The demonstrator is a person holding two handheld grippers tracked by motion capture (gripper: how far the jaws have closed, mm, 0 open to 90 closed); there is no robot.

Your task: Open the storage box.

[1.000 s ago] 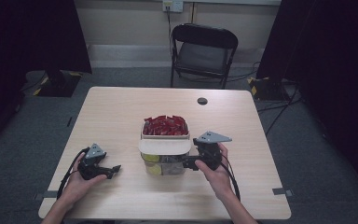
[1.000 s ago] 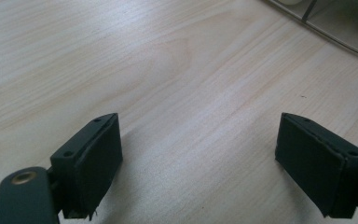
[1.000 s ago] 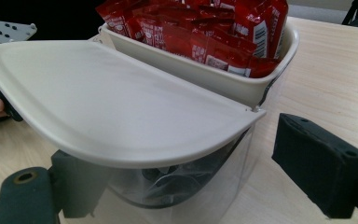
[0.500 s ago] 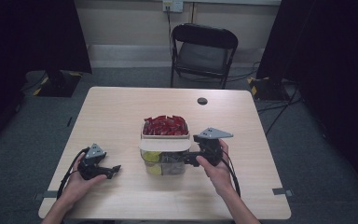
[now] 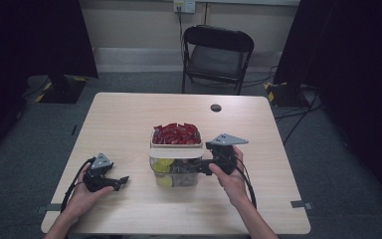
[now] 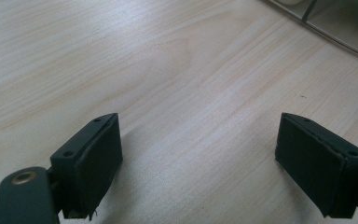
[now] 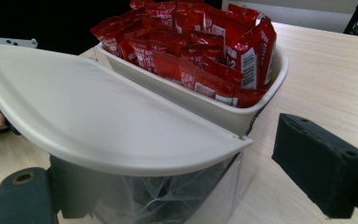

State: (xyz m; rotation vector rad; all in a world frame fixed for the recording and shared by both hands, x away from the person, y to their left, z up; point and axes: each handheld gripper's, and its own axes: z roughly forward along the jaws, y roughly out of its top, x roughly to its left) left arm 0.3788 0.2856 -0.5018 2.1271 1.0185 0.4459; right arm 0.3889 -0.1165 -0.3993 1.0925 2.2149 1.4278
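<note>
Meanwhile, the left gripper (image 5: 122, 180) was held wide open on the light wooden table (image 5: 129, 119); the right gripper (image 5: 199, 168), also wide, was set against the clear plastic container (image 5: 175, 172) of red sachets (image 5: 176, 133).

Matt pale wood-grain table (image 6: 177, 70); glossy red packets (image 7: 200, 42); smooth cream plastic lid (image 7: 98, 126).

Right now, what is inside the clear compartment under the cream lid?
Through the clear compartment yellow-green pieces and crinkled clear wrapping show; the cream lid covers the rest, so the full contents cannot be told.
</note>
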